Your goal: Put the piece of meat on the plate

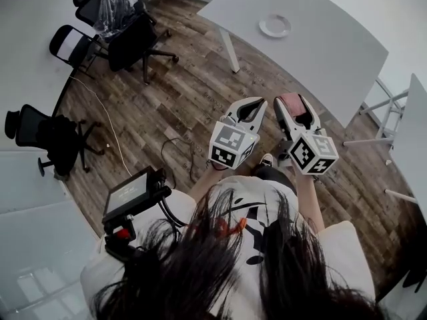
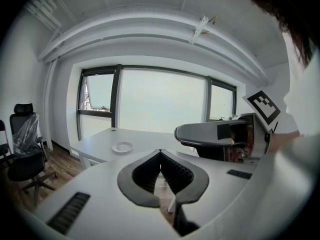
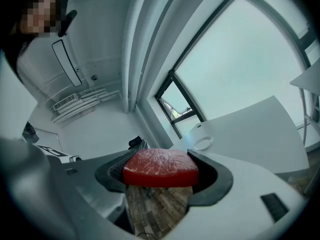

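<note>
A red slab of meat (image 3: 160, 167) sits clamped between the jaws of my right gripper (image 3: 161, 174), which is shut on it. From the head view, the meat (image 1: 291, 101) shows pink at the tip of the right gripper (image 1: 293, 105), held over the wooden floor. My left gripper (image 1: 248, 109) is beside it, shut and empty; its pads (image 2: 161, 171) meet with nothing between them. The small white plate (image 1: 275, 26) lies on the white table (image 1: 320, 52) well ahead of both grippers. The plate (image 2: 122, 146) also shows in the left gripper view and the plate (image 3: 203, 143) in the right gripper view.
Black office chairs (image 1: 127, 35) stand at the far left, another chair (image 1: 50, 139) nearer. A cable (image 1: 110, 129) runs across the wooden floor. A second white table (image 1: 413, 132) is at the right edge. A black device (image 1: 133, 195) hangs at the person's left side.
</note>
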`<state>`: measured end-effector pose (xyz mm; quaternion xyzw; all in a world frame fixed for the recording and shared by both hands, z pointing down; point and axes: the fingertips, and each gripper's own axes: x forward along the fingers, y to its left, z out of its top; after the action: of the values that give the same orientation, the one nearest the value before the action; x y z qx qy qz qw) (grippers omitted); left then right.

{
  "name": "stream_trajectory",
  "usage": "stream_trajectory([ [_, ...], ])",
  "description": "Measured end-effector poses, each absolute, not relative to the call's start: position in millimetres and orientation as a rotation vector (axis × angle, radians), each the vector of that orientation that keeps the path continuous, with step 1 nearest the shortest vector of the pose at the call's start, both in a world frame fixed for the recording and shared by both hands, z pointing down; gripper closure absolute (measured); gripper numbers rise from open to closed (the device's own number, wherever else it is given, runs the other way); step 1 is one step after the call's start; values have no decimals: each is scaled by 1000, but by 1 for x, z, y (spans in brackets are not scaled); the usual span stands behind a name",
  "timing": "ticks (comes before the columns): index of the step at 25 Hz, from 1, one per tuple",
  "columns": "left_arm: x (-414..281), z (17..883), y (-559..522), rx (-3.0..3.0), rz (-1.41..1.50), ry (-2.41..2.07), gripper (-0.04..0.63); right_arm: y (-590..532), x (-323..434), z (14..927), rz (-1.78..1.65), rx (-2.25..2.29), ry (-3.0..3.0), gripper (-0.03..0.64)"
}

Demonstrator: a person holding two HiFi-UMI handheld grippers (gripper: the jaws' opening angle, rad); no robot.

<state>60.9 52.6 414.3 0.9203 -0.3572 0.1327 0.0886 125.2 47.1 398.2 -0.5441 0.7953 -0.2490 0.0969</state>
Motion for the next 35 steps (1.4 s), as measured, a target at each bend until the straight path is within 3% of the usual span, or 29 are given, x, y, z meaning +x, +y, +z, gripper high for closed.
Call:
stream_trajectory([
  [13, 101, 425, 2, 2695, 453, -1143, 591, -11, 166, 412, -791, -1521, 2387, 301],
  [25, 86, 437, -23, 2685, 482, -1135, 591, -42, 165, 430, -840, -1552, 2338, 301],
  [35, 71, 434, -110, 2706, 432, -1062, 591, -118, 151, 426, -846, -1629, 2309, 301],
])
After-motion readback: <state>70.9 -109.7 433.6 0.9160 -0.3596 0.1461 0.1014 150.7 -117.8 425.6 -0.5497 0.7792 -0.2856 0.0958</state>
